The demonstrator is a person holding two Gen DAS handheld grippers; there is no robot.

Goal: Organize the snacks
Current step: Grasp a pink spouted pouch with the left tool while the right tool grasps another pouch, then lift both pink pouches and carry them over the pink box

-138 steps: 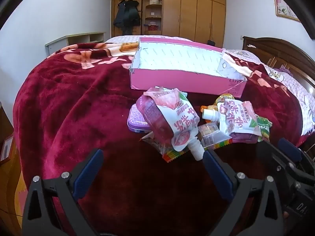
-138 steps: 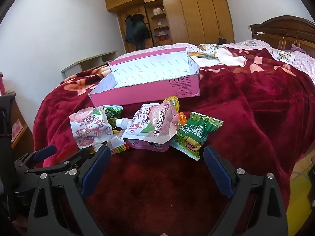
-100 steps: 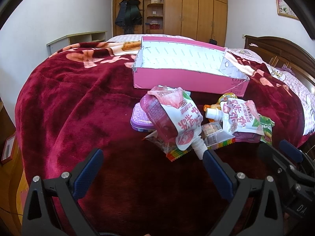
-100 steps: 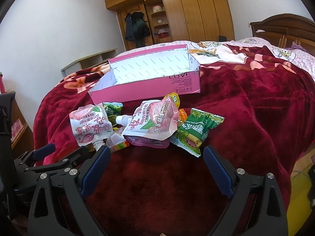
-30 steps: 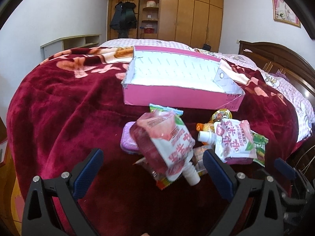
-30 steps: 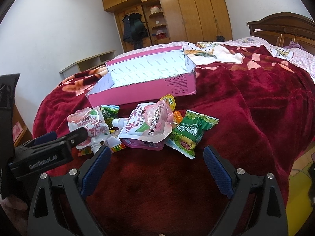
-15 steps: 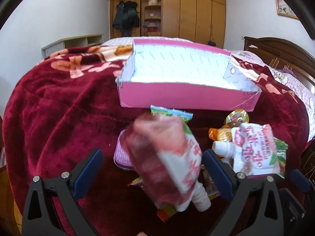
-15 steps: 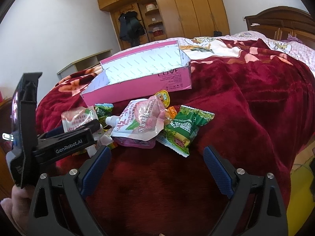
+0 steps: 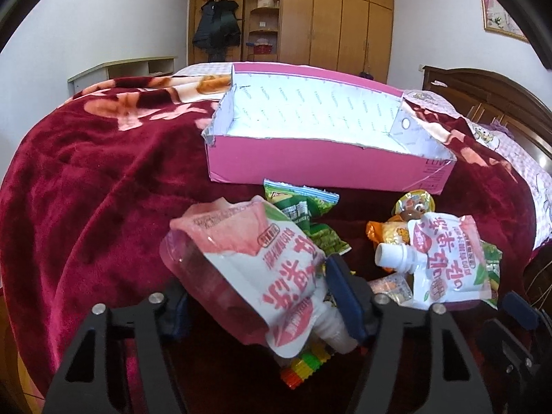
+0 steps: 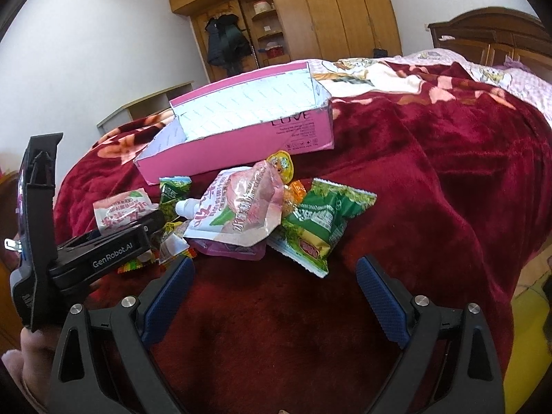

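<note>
My left gripper [image 9: 257, 298] is closing its jaws around the pink jelly pouch [image 9: 248, 269], which sits between the blue pads; the right-hand pad [image 9: 339, 293] looks to be against the pouch's edge near the spout, while the other pad is hidden behind the pouch, so I judge the grip not yet firm. The pouch lies straight ahead of this gripper, just in front of the pink cardboard box [image 9: 327, 162], its long axis slanting from the crimped top, toward the box, down to the white cap [image 9: 336, 336] near me. My left hand is plainly the nearer 1.

My right gripper [image 10: 272, 289] hangs with its jaws wide apart and nothing between them, low over the red blanket [image 10: 431, 179], on the near side of the pile from the box.

The pouch is glossy soft film, plump and slippery-looking, with a hard plastic spout. I think the film will buckle as the jaws close. A 2nd spouted pouch [image 10: 238, 210] of the same sort lies in front of the box, with its cap pointing toward my left gripper. Beside it, farther from my left gripper, is a crinkly green snack packet [image 10: 321, 224] with serrated ends; another green packet [image 9: 303, 214] lies between the held pouch and the box. A small yellow foil-lidded cup [image 10: 281, 164] sits just short of the box wall. The box is open-topped, white inside and empty as far as I can see. The blanket is deep plush.
</note>
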